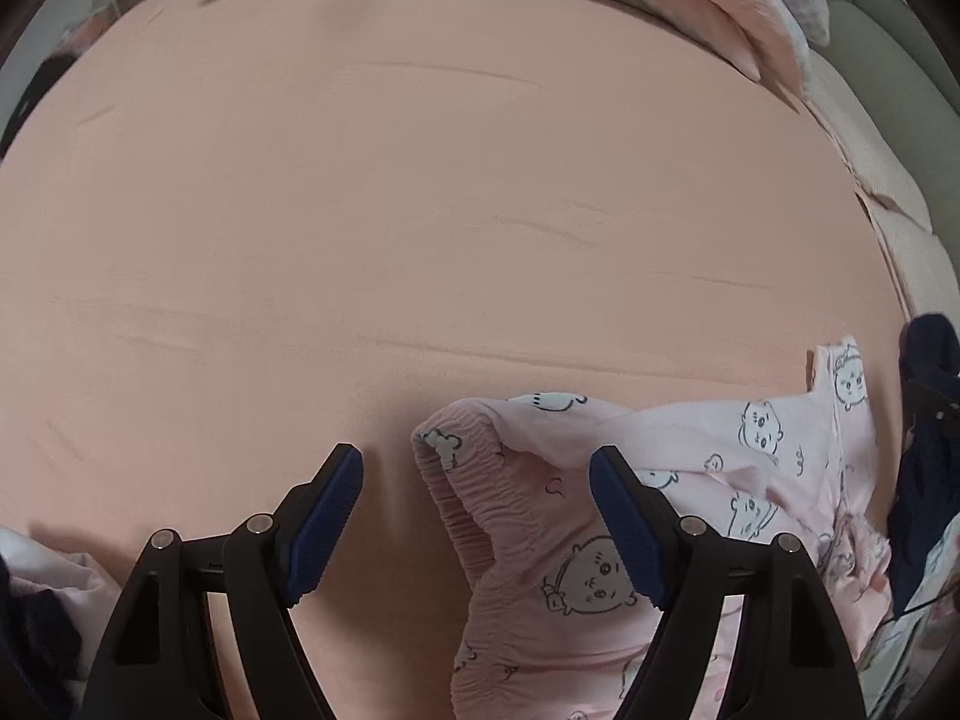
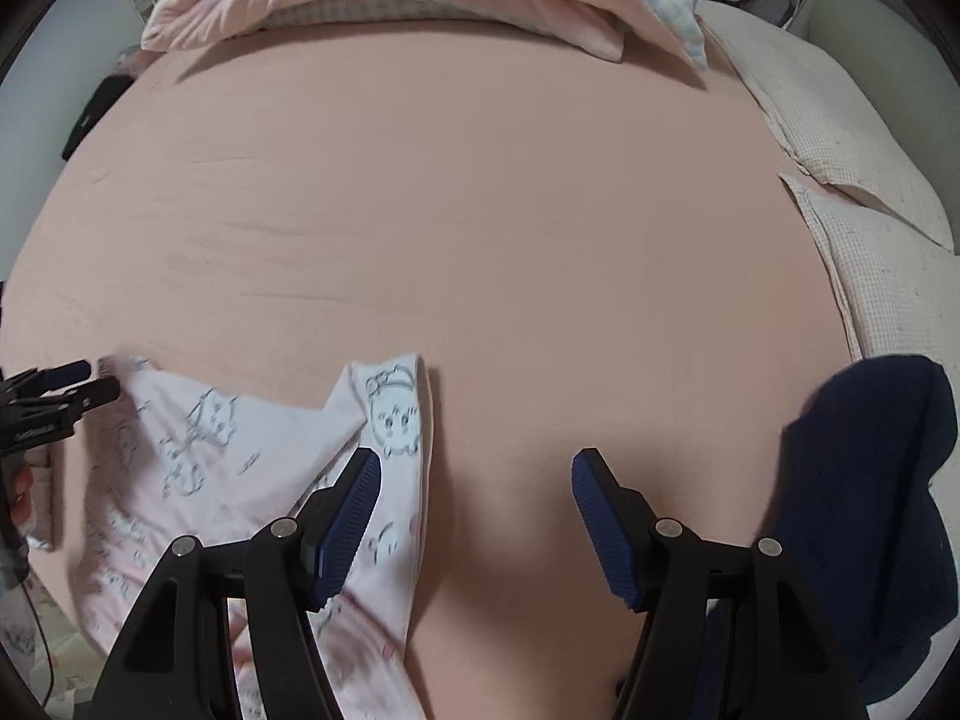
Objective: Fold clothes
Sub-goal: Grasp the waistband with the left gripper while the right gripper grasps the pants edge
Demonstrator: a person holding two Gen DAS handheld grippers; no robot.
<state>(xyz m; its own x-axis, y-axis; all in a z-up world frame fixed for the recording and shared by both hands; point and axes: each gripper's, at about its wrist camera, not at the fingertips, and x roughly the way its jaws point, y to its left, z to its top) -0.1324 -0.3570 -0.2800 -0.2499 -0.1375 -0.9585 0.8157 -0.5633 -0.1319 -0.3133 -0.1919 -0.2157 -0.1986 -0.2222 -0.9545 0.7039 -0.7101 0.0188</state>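
My left gripper [image 1: 477, 516] hangs with jaws apart and empty over the gathered elastic waistband of the pale pink cartoon-print cotton pyjama trousers [image 1: 600, 570]. My right gripper [image 2: 477, 525] also gapes empty beside their hem [image 2: 396, 408]. They lie crumpled on the peach bedsheet [image 2: 480, 210], near a dark navy garment [image 2: 870, 480].

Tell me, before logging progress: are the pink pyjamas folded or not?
Not folded: the pyjamas lie crumpled on the bed, waistband bunched.
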